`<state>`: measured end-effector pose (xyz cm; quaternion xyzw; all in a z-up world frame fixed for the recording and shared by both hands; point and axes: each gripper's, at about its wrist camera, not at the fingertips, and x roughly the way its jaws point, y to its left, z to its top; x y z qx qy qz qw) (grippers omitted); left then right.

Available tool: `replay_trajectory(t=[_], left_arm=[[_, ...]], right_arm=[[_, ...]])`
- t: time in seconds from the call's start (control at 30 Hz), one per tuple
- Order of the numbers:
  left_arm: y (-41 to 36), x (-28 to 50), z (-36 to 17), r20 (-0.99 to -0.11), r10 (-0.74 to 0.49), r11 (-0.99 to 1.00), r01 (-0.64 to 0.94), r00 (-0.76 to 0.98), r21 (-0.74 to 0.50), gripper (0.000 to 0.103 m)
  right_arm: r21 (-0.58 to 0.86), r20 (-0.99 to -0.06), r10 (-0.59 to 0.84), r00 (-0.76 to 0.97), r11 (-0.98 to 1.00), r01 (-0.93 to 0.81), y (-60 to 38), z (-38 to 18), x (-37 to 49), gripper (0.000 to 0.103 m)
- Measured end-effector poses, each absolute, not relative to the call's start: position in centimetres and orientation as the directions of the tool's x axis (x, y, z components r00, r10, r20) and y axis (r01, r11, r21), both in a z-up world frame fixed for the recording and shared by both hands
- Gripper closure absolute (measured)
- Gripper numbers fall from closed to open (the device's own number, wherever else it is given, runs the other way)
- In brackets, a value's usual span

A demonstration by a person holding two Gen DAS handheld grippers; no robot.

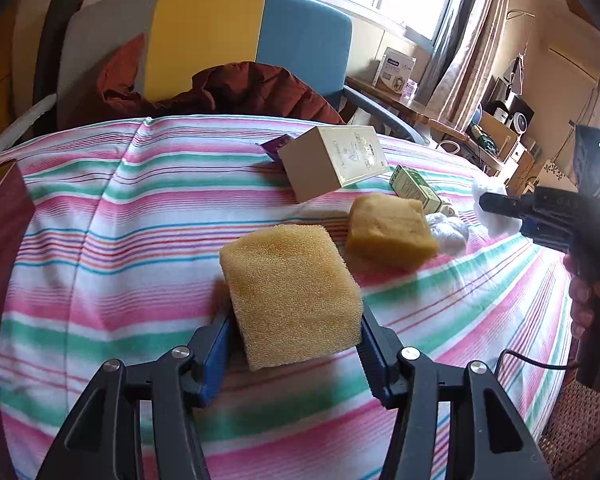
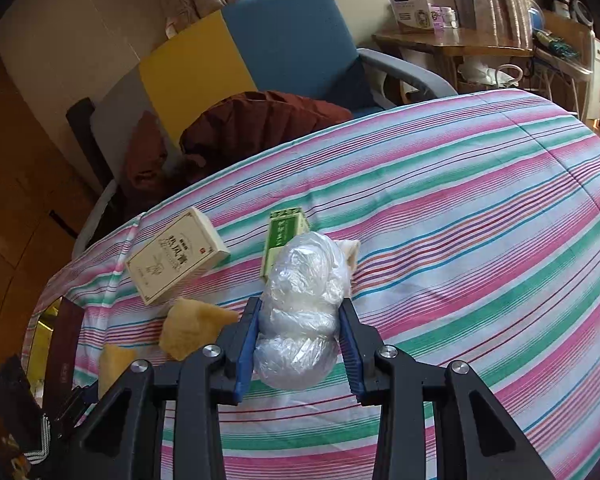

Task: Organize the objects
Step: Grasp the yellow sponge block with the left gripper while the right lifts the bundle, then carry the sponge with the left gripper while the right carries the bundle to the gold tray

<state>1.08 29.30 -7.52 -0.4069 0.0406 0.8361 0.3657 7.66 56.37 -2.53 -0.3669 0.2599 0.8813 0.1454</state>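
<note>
The left tongs are clamped on a yellow sponge block, held over the striped bedspread. A second sponge lies at two o'clock from it, the cream box at twelve. The right tongs are clamped on a clear plastic bundle, the green box just behind at twelve.

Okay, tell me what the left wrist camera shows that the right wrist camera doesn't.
Only the left wrist view shows the left gripper closed on a yellow sponge block, and the person's hand carrying the other gripper.

Only the right wrist view shows the right gripper closed on a clear plastic bundle.

Both show the striped sheet, the cream box, the green box, the second sponge and the blue and yellow chair.
</note>
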Motion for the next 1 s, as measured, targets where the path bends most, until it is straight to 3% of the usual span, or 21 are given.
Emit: replay_trajectory(t=[0.17,0.4,0.73,1.0], left_arm=[[28.3,2.1,-7.5,-0.709,0.578,-0.723,-0.657,-0.405,-0.213,0.047],[26.4,3.5,-7.3,-0.705,0.556,-0.743,-0.644,-0.440,-0.183,0.048],[23.0,4.7,-6.2,-0.699,0.571,-0.740,-0.639,-0.430,-0.211,0.048],[19.0,4.3,-3.5,-0.643,0.612,-0.747,-0.603,-0.460,-0.279,0.048]], right_arm=[[0.376,-0.684,-0.047,-0.728,-0.878,-0.296,52.2,-1.9,6.9,0.065],[0.268,-0.714,-0.143,-0.686,-0.960,-0.078,45.1,-3.2,5.1,0.065],[0.162,-0.765,-0.134,-0.630,-0.987,0.014,41.8,-5.4,4.9,0.065],[0.145,-0.771,-0.150,-0.619,-0.988,0.060,40.3,-6.3,4.9,0.065]])
